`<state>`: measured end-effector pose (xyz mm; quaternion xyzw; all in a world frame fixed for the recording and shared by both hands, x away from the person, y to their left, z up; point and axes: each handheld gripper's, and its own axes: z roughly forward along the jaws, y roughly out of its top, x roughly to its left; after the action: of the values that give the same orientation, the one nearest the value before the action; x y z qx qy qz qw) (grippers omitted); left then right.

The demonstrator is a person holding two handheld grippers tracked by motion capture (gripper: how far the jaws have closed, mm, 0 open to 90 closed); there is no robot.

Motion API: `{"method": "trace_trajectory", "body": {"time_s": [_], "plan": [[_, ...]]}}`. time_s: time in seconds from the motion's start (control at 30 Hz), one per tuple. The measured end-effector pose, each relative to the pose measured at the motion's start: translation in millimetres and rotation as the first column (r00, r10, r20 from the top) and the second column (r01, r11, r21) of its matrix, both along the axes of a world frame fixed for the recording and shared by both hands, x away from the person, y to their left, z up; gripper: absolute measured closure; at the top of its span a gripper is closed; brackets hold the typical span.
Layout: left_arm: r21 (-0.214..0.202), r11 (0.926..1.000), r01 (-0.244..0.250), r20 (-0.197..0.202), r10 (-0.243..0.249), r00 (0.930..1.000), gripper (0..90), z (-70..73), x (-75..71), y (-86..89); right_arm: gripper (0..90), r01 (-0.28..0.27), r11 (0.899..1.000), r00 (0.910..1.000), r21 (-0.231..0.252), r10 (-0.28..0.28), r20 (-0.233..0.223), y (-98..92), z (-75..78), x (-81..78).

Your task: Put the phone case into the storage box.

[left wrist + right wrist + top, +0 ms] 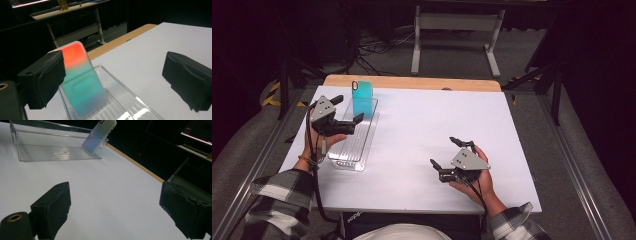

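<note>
Teal phone case with a rounded camera cutout stands tilted in the far end of the clear ribbed plastic tray, leaning against the tray's end wall. Tray sits on the left side of the white counter. In the left gripper view the case face shows orange at the top fading to teal. Left gripper is just beside the case on its near side, fingers spread wide, nothing between the pads, no contact visible. Right gripper is held low over the counter's right half, well apart from the tray, fingers also spread wide with bare counter between them. From the right gripper view the tray and case are far off.
</note>
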<state>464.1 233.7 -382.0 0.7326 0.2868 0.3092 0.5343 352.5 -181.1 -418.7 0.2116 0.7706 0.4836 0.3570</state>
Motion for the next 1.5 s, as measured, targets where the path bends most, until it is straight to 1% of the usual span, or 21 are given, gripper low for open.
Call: {"method": "trace_trajectory", "body": {"time_s": [0.57, 0.6, 0.63, 0.67, 0.7, 0.73, 0.77, 0.8, 0.87, 0.93, 1.03, 1.2, 1.33, 1.43, 1.5], "plan": [[-0.013, 0.9988, 0.047, 0.021, -0.047, 0.9987, 4.3, 3.9, -18.0, -5.2, 8.4, 0.004, 1.0, 1.0, 0.007, -0.004, 0.002, -0.6, 1.0, -0.6], [-0.007, 0.9986, 0.053, 0.02, -0.052, 0.9984, 4.3, 4.0, -19.2, -5.8, 8.3, 0.004, 1.0, 1.0, 0.006, -0.004, 0.002, -0.5, 1.0, -0.6], [-0.01, 0.9984, 0.056, 0.019, -0.056, 0.9982, 4.2, 3.7, -20.1, -6.6, 8.3, 0.004, 1.0, 1.0, 0.005, -0.004, 0.002, -0.5, 1.1, -0.6], [-0.002, 0.9983, 0.059, 0.025, -0.059, 0.998, 3.9, 3.7, -20.8, -7.0, 8.4, 0.004, 1.0, 1.0, 0.006, -0.004, 0.003, -0.6, 1.1, -0.6], [0.01, 0.9981, 0.061, 0.022, -0.061, 0.9979, 3.6, 3.7, -22.1, -7.6, 8.3, 0.005, 1.0, 1.0, 0.008, -0.005, 0.003, -0.6, 1.3, -0.7], [0.006, 0.9981, 0.062, 0.024, -0.062, 0.9978, 3.4, 3.4, -23.5, -8.8, 8.3, 0.005, 1.0, 1.0, 0.006, -0.005, 0.005, -0.5, 1.5, -0.8], [-0.003, 0.9979, 0.065, 0.03, -0.065, 0.9975, 3.2, 2.9, -25.4, -10.1, 8.3, 0.004, 1.0, 1.0, 0.006, -0.005, 0.008, -0.5, 1.7, -0.9], [0.007, 0.9973, 0.073, 0.025, -0.073, 0.997, 3.3, 3.4, -27.2, -10.5, 8.4, 0.005, 1.0, 1.0, 0.009, -0.005, 0.007, -0.5, 1.9, -0.9], [0.017, 0.9961, 0.087, 0.034, -0.088, 0.9956, 3.1, 3.4, -31.2, -13.0, 8.3, 0.006, 1.0, 1.0, 0.008, -0.006, 0.006, 0.1, 2.0, -1.3], [0.016, 0.996, 0.087, 0.038, -0.088, 0.9954, 2.9, 3.2, -33.2, -14.6, 8.3, 0.002, 1.0, 1.0, 0.007, -0.002, 0.009, 0.3, 2.3, -1.6], [0.015, 0.9942, 0.106, 0.048, -0.107, 0.9931, 2.9, 2.9, -39.9, -18.5, 8.3, 0.002, 1.0, 0.9999, 0.01, -0.002, 0.011, 0.4, 2.5, -1.8], [0.018, 0.9921, 0.124, 0.054, -0.125, 0.9906, 2.8, 2.2, -46.2, -22.9, 8.1, 0.001, 1.0, 1.0, 0.009, -0.001, 0.008, 0.1, 2.7, -1.9], [0.026, 0.9917, 0.126, 0.066, -0.128, 0.9896, 1.8, 1.2, -51.3, -27.6, 7.7, 0.002, 1.0, 1.0, 0.012, -0.002, 0.007, -0.1, 2.9, -2.0], [0.014, 0.9911, 0.132, 0.067, -0.133, 0.9888, 1.7, 0.5, -54.1, -29.0, 7.4, 0.0, 1.0, 1.0, 0.01, 0.0, 0.009, 0.1, 3.0, -2.1], [0.019, 0.991, 0.133, 0.074, -0.134, 0.9883, 1.7, 0.0, -56.3, -30.7, 7.3, -0.003, 1.0, 1.0, 0.012, 0.003, 0.009, 0.1, 3.1, -2.5]]}}
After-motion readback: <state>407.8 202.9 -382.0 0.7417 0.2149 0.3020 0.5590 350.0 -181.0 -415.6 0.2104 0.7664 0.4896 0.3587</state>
